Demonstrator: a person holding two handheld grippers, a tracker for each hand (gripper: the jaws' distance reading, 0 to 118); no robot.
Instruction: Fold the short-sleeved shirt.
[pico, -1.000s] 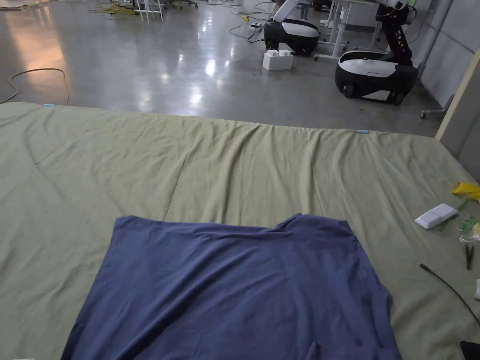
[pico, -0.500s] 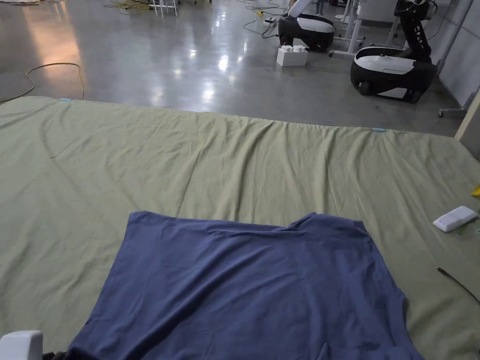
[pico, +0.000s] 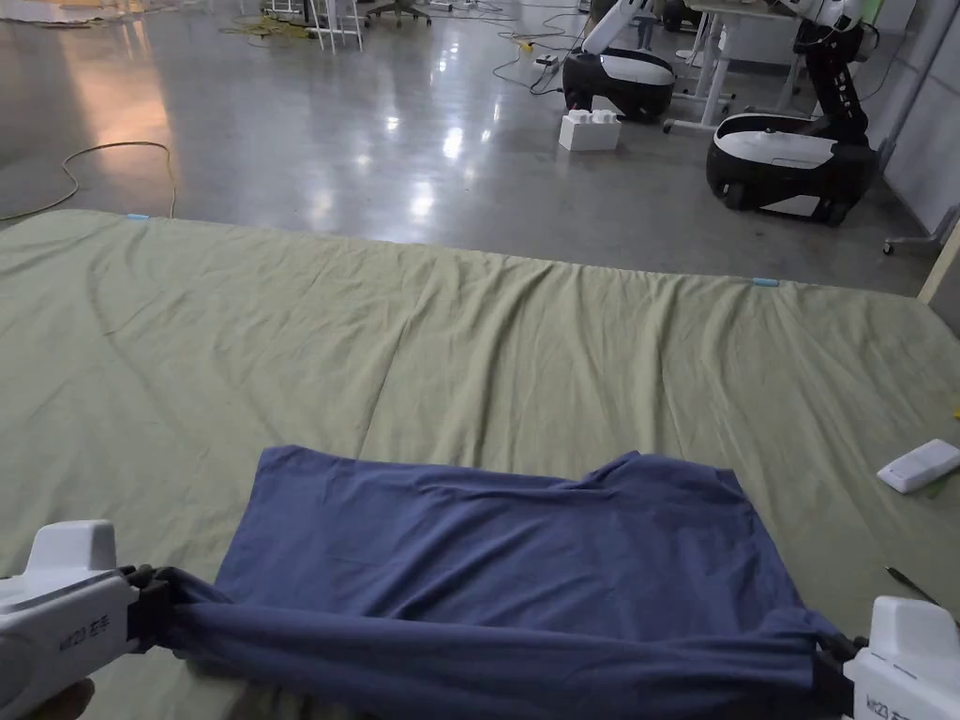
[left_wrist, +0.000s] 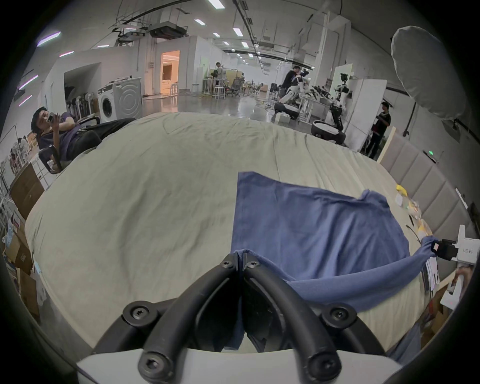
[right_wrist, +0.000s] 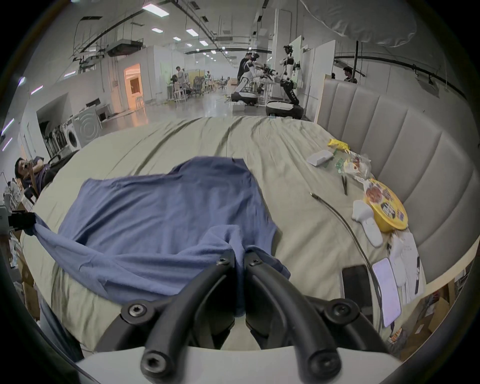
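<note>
One blue shirt (pico: 506, 562) lay lower centre on green sheet (pico: 469, 347), near edge lifted. Left gripper (pico: 150, 600) and right gripper (pico: 830, 661) clamped its near corners (soft, limp knit; best held at corners).

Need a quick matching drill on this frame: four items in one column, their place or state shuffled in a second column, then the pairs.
Items
1. left tool
2. right tool
3. blue short-sleeved shirt
4. white remote

Places or states
A. lying on the green sheet near its right edge
B. shut on the shirt's near-left corner
C. near edge lifted and stretched, far part flat on the sheet
D. shut on the shirt's near-right corner

Pairs: 1-B, 2-D, 3-C, 4-A
</note>
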